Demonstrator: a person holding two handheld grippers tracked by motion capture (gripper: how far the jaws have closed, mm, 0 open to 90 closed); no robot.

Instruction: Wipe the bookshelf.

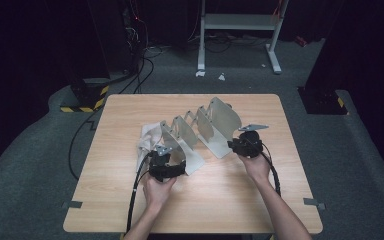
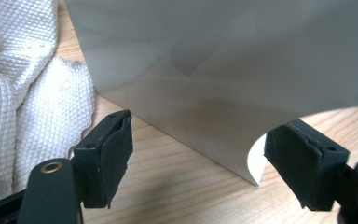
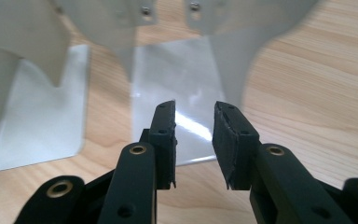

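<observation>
Grey metal rack [image 1: 207,125], white diamond-textured cloth [image 2: 23,93]

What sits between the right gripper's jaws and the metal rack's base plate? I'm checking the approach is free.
Nothing: in the right gripper view the right gripper hangs open just over the metal rack base plate, with no object between.

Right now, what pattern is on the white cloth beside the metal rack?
The white cloth has a small diamond waffle weave, clearest in the left gripper view.

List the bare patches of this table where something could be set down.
The table is bare along its near edge, left of the white cloth, and right of the right tool. It is crowded mid-table: the metal rack, cloth and left tool.
</observation>
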